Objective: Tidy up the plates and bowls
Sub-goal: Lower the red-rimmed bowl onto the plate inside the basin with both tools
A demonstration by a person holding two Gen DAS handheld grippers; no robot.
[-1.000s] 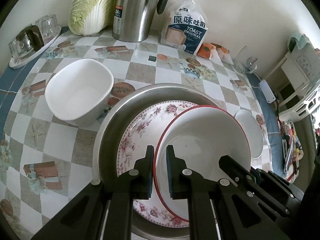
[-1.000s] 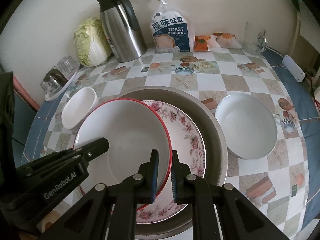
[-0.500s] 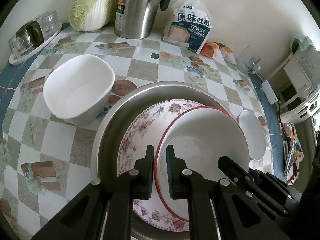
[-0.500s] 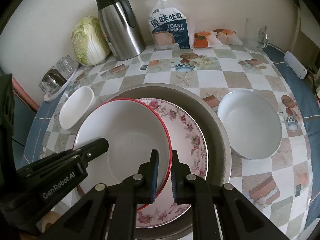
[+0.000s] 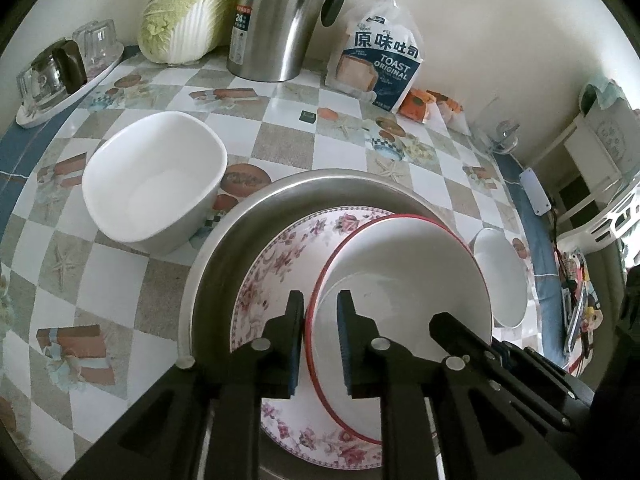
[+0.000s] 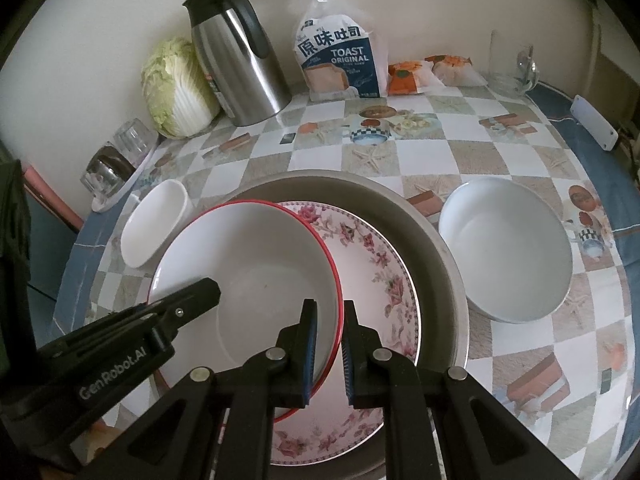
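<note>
Both grippers work the same dish. The left hand-held gripper [image 5: 320,312] straddles the near-left rim of the red-rimmed bowl [image 5: 404,264]; its jaws are opening, with a gap showing between the right pad and the bowl wall, so the grip looks to be letting go. The right hand-held gripper [image 6: 328,320] stands narrow across the opposite rim of the same bowl [image 6: 248,256], its pads close against the rim on either side, holding it.

Directly ahead of both grippers the red-rimmed bowl sits on the floral plate [image 5: 280,264], which lies inside the large metal basin [image 5: 216,256]. So the stack appears partly built: basin, plate, bowl, though the bowl rests off-centre, toward the left gripper's side of the plate.

Two pieces seem left. The square white bowl [image 5: 154,180] stands on the tabletop [image 5: 100,280] ahead and to the left of the left gripper, just outside the basin. The round white bowl [image 6: 506,248] stands ahead and to the right of the right gripper, also just beside the basin. Both are untouched and probably go into the stack next.
</note>
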